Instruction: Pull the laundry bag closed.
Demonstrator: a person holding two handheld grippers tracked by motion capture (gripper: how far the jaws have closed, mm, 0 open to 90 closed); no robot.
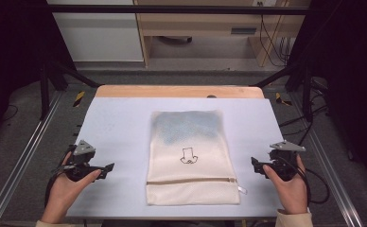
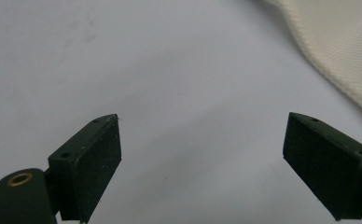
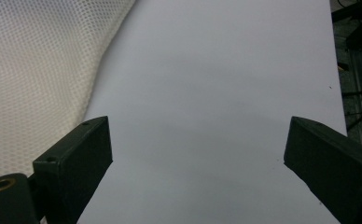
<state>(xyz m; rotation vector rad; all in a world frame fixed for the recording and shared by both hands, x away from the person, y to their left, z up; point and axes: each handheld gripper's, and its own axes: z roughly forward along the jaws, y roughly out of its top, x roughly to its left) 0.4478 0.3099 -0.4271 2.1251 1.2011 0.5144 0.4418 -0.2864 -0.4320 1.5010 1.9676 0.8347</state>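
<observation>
- white table top (image 1: 120, 123) sits under me, with a wood edge at the far end and grey floor all around.
- a cream mesh bag (image 1: 191, 156) lies flat in the middle of the table, with a little black drawing on it and a zipper (image 1: 191, 180) near my end.
- my left gripper (image 1: 107, 168) is at the left of the bag, not touching it, and its jaws are wide apart with nothing in them.
- my right gripper (image 1: 254, 164) is at the right of the bag, also apart from it, jaws spread wide and holding nothing.
</observation>
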